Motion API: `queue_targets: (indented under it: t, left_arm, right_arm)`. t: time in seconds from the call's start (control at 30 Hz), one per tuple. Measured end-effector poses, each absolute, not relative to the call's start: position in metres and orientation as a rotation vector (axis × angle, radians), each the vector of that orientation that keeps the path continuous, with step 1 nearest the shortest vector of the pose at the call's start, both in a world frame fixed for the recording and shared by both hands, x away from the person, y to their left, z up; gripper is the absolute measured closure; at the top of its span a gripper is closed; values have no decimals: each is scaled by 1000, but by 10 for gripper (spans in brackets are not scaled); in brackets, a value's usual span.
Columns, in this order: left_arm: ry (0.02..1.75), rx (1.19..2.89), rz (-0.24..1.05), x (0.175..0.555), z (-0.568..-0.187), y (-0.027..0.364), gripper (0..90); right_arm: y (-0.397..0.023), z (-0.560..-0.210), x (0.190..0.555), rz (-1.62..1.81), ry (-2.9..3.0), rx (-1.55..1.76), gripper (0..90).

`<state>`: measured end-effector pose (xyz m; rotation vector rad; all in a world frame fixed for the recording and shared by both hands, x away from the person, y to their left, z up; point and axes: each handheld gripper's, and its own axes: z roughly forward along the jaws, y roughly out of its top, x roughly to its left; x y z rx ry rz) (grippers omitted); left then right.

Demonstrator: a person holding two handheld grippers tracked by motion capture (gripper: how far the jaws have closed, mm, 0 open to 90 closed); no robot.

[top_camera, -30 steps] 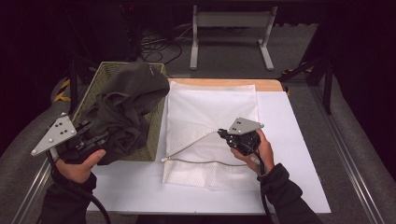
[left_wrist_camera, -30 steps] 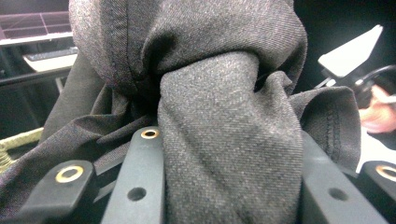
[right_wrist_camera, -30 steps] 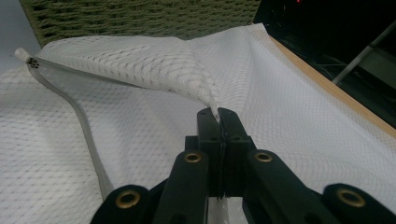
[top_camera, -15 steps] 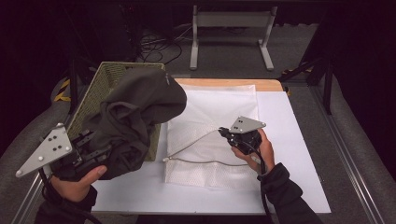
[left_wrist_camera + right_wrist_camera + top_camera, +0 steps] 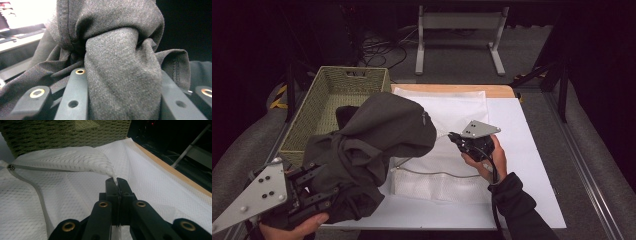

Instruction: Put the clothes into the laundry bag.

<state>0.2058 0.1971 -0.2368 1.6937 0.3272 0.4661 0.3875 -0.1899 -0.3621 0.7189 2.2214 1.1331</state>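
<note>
Near the tabletop's front left corner, the left hand-held gripper (image 5: 319, 187) clamps a bunched dark grey cloth garment (image 5: 377, 145), lifted beside the woven olive-green basket (image 5: 319, 97) at the left edge. The right hand-held gripper (image 5: 116, 182), jaws closed, pinches an edge of the white mesh zippered bag (image 5: 452, 112) lying mid-tabletop.

The high view looked forward and down over the table (image 5: 522, 150). The left gripper view sat very close against dark cloth (image 5: 120, 62). The right gripper view looked low across the white mesh bag (image 5: 62, 195), shared with the high view (image 5: 447, 115), toward the woven basket (image 5: 50, 135).
</note>
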Motion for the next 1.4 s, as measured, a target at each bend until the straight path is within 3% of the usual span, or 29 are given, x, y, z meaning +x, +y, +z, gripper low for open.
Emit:
queue_targets:
  t: [0.23,0.6,0.87,1.23,1.4]
  left_arm:
    - [259,1785,406,196,-240,168,680]
    - [335,2058,114,249,-334,101,677]
    - [492,2227,144,301,-378,53,674]
    - [717,2257,286,348,-389,29,667]
    - [832,2217,249,369,-394,31,669]
  right_arm:
    - [-191,-362,390,1139,2221,735,890]
    - [-193,-363,393,1152,2243,750,890]
    - [-196,-354,387,1219,2244,748,890]
    - [-186,-327,358,1366,2279,667,891]
    - [-181,-323,347,1360,2312,644,892]
